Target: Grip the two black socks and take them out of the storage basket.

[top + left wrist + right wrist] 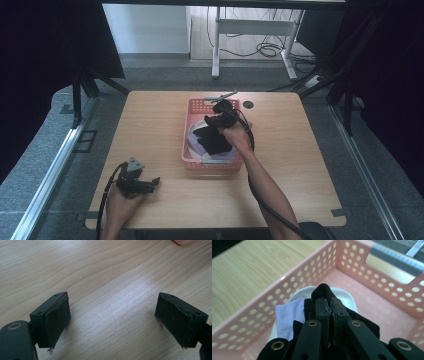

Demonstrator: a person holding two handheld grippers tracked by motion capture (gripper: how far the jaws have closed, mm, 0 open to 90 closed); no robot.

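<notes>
While the right hand-held gripper (331, 312) pinches a black cloth (362, 326) over the pink basket (262, 312), its thin bite may slip; left hand-held gripper (112, 315) idle, jaws wide, empty.

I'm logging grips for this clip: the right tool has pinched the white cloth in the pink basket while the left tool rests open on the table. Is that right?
Not quite. The right tool is shut on the black cloth, not the white cloth, which lies beneath it in the pink basket; the right gripper view shows this. The left tool does rest open on the table.

Black cloth (322, 291), pinched, above pink basket (294, 285)
</notes>
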